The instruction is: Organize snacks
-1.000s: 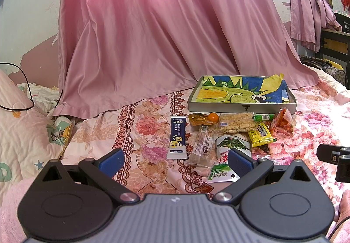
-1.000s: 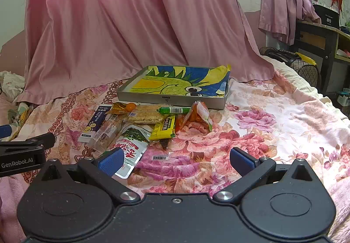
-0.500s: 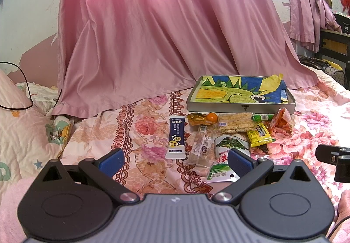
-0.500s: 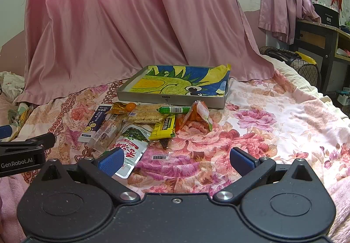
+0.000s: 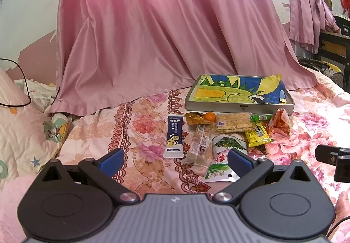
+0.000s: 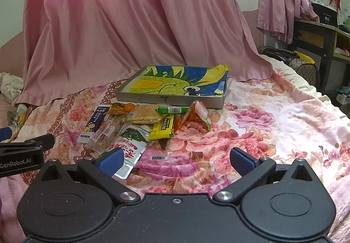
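Both claws are spread wide and carry nothing: the left gripper and the right gripper hover low over the near part of the bed, pointing toward the far edge where the curtain hangs. Each sits level, side by side, neither touching any packet.

Nothing looks sorted yet. The metal tray, lined with a green-and-blue dinosaur drawing, lies toward the far side of the floral bedspread and holds no snacks. All the snacks lie in a loose pile just in front of the tray's near wall. Largest is the green-and-white seaweed pouch, nearest the grippers; then the rice cracker pack, the dark blue calcium stick, the clear wrapped bar, the orange pouch, the yellow packet, the green sausage stick, and the small orange sweet. By my reading, the whole job remains.
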### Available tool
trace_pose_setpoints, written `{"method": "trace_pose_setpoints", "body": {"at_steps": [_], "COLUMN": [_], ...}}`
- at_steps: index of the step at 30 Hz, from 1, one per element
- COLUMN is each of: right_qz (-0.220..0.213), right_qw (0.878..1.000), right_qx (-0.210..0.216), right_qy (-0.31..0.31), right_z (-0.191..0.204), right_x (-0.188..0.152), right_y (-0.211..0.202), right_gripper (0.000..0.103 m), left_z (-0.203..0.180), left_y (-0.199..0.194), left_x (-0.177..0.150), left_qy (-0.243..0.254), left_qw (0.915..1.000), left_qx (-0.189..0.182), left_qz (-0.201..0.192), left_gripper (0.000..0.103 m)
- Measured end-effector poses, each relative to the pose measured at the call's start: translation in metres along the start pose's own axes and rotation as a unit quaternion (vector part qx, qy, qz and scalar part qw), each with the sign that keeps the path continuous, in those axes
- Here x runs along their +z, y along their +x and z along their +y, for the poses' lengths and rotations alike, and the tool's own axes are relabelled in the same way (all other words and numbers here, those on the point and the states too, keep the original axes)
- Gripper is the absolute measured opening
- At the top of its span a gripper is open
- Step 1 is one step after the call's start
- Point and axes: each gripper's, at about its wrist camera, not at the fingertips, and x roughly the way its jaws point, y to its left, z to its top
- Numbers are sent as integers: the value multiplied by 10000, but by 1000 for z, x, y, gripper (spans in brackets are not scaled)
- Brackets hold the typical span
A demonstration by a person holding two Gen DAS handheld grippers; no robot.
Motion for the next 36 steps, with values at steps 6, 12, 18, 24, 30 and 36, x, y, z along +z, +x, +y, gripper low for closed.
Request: {"method": "trace_pose_setpoints", "body": {"at_steps": [6, 12, 18, 24, 30, 36], "right_qz": [-1, 310, 557, 855, 1228, 1250], "right_qw": [10000, 9993, 9970, 9934, 9893, 9896], "right_qx": [10, 137, 486, 717, 727, 693], "right_qy": [46, 143, 223, 271, 318, -135], "right_z": [-4, -6, -4, 7, 18, 41], "right_x": [0, 11, 19, 25, 18, 18], "right_y": [-1, 7, 23, 56, 92, 121], "right_gripper": [102, 102, 102, 102, 102, 102], "left_z": [4, 17, 29, 29, 17, 13], "left_y": [6, 28, 66, 109, 146, 186], "left_x": [5, 23, 47, 61, 72, 71], "left_qy": [-95, -260, -370, -251, 274, 320], "left_qw": [9999, 9990, 9956, 9871, 9844, 9793], "left_qx": [-68, -219, -470, -1030, -1276, -1546], "left_qz": [111, 290, 727, 1200, 1183, 1270], "left_gripper": [103, 103, 103, 103, 103, 103]}}
